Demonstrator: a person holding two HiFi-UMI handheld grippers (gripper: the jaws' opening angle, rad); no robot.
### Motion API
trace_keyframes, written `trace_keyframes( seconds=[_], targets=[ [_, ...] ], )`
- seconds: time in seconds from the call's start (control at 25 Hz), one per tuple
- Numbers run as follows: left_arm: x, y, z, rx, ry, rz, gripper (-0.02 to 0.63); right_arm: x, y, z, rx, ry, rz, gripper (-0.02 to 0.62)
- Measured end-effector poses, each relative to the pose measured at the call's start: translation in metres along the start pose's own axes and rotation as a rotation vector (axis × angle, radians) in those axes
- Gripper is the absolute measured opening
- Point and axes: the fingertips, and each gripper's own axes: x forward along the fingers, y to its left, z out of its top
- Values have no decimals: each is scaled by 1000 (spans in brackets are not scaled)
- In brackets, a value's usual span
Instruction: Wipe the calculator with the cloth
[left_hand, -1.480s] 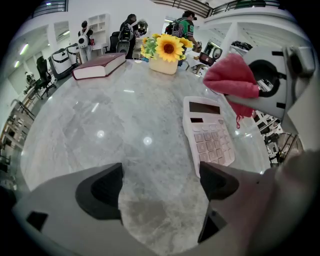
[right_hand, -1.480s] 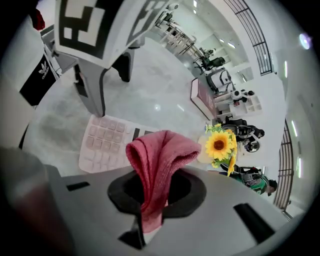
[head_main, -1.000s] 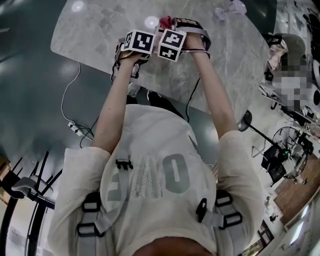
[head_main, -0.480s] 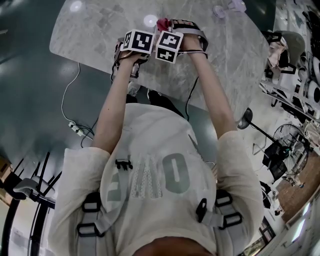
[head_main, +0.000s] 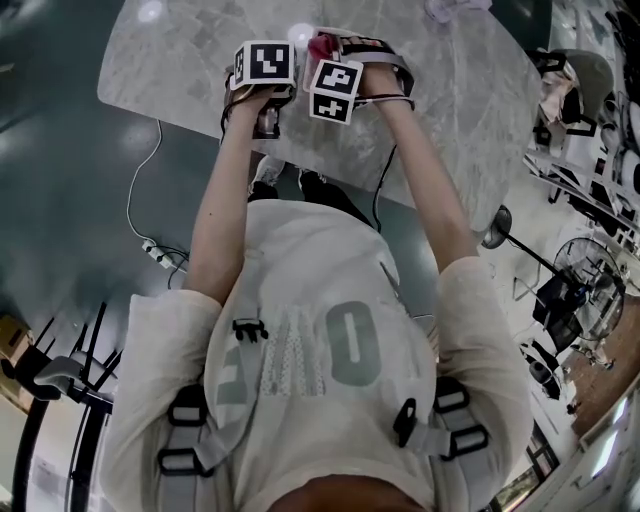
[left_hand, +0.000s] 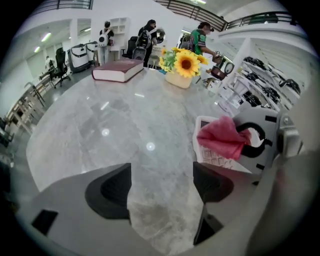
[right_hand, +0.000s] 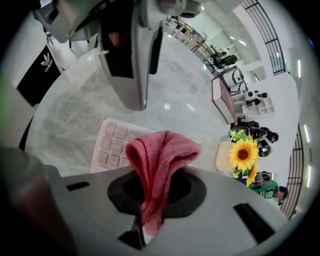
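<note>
The jaws of your right gripper (right_hand: 149, 197) clamp the red woven cloth (right_hand: 162, 150) above the white keyed calculator (right_hand: 112, 142), centre frame. The jaws of your left gripper (left_hand: 162, 185), lately narrowing, stand apart and empty.

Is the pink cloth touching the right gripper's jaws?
Touching. The right gripper view shows the cloth pinched between the shut jaws of the right gripper, its folded end poking out over the calculator.

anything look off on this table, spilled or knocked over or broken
Nothing stands out. The calculator lies flat, keys up, on the table; the pink cloth is pinched in the right gripper, bunched above it. Behind, the book lies flat and the sunflower pot stands upright. Nothing spilled.
</note>
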Motion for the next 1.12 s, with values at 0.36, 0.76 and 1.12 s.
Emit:
trace_keyframes(
  seconds=[0.36, 0.76, 1.12],
  targets=[
    [-48, 9, 40, 23, -235, 43, 385, -14, 29, 6, 13, -14, 10, 55],
    [-110, 2, 89, 32, -576, 77, 288, -30, 68, 19, 21, -18, 16, 55],
    [-164, -19, 117, 93, -741, 27, 270, -38, 87, 25, 40, -24, 32, 55]
  ],
)
